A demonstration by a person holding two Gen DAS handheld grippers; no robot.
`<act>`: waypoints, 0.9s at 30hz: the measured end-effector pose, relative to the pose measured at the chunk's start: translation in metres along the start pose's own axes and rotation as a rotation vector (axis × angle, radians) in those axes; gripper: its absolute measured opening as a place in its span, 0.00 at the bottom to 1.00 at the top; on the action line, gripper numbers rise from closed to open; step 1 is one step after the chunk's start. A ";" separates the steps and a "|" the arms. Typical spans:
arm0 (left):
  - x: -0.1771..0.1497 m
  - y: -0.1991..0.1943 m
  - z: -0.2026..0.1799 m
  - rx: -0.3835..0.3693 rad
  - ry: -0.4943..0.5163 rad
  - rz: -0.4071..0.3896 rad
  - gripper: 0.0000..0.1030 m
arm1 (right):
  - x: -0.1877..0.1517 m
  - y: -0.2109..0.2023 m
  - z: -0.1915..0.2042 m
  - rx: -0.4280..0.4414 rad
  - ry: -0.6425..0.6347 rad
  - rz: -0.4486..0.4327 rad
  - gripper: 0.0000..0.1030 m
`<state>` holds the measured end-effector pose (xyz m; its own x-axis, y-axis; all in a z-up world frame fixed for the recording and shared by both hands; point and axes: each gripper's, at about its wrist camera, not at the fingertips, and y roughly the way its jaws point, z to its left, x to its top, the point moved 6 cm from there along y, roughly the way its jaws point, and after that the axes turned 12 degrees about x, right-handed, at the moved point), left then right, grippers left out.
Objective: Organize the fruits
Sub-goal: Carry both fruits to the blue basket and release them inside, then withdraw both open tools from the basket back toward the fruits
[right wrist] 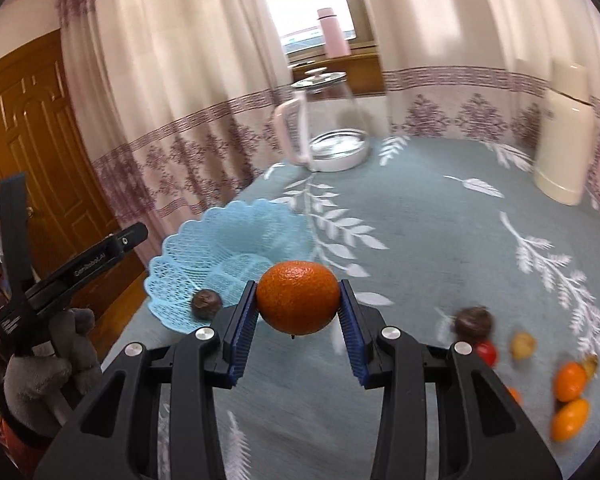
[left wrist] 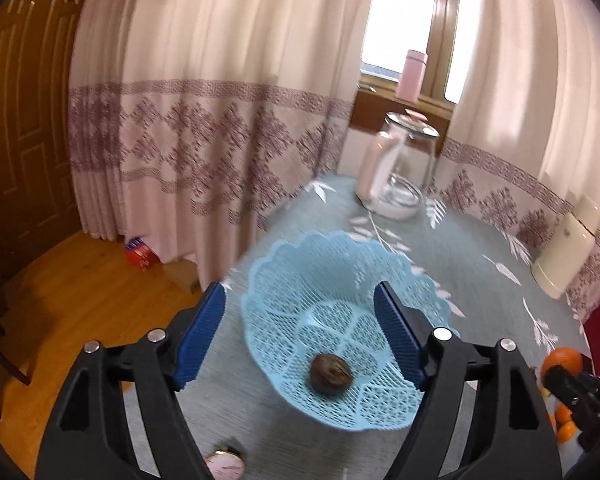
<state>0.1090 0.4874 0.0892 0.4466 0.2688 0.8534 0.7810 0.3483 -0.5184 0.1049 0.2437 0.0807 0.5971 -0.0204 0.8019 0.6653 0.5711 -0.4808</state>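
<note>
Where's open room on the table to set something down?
Bare cloth lies between the blue basket, glass jug and cream flask. The basket holds only one brown fruit. It's crowded near the loose fruit, beside the right gripper.

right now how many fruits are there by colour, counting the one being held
orange: 4 (one in the right gripper, three loose)
brown: 2 (basket, table)
red: 1
yellowish: 1
total: 8
</note>
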 end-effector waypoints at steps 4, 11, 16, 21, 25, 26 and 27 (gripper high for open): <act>0.007 -0.006 0.008 -0.002 -0.020 -0.017 0.79 | 0.002 0.027 0.018 0.019 -0.017 0.025 0.39; 0.014 -0.010 0.016 -0.009 -0.052 -0.023 0.81 | 0.003 0.067 0.030 0.013 -0.033 0.070 0.39; 0.017 -0.011 0.022 -0.013 -0.076 -0.023 0.81 | -0.003 0.086 0.033 0.012 -0.025 0.103 0.40; 0.020 -0.014 0.029 -0.007 -0.111 -0.029 0.88 | -0.008 0.089 0.035 0.017 -0.018 0.101 0.55; 0.022 -0.016 0.033 -0.007 -0.131 -0.036 0.93 | -0.006 0.078 0.034 0.010 -0.001 0.073 0.61; 0.023 -0.017 0.034 -0.005 -0.136 -0.037 0.93 | -0.005 0.074 0.033 0.006 0.005 0.067 0.62; 0.023 -0.018 0.034 -0.005 -0.141 -0.037 0.93 | -0.005 0.071 0.032 0.001 0.011 0.060 0.66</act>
<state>0.0905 0.5181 0.1159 0.3521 0.3791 0.8558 0.7979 0.3563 -0.4861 0.1350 0.3105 0.0537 0.6405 0.0046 0.7679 0.6278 0.5727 -0.5271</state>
